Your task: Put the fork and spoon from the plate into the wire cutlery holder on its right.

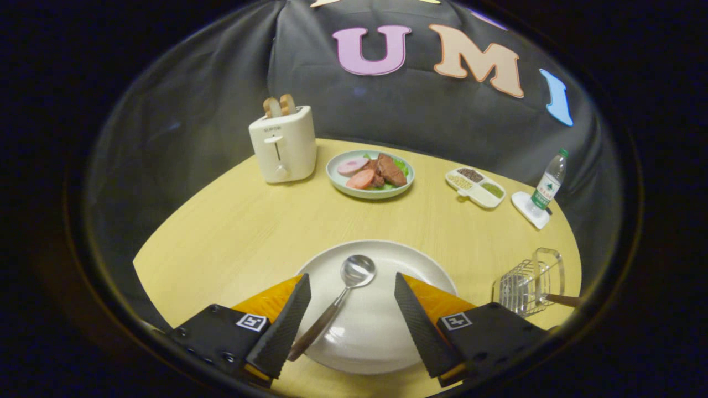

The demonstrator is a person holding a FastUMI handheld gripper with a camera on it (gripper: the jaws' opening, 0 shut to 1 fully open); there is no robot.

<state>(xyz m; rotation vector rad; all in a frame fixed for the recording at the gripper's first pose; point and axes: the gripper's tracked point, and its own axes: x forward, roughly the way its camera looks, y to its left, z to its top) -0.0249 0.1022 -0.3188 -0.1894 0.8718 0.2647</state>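
tool point(352, 290) spread wide, empty | spoon point(337, 304) between fingers, on plate point(381, 337)

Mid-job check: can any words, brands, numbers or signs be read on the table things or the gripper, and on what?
Nothing reads clearly enough to quote.
Toaster: small word on its front, too small to read.
Water bottle: label print, too blurred to read.
Gripper, open, with the spoon between its fingers over the plate: two square coded markers, no words.
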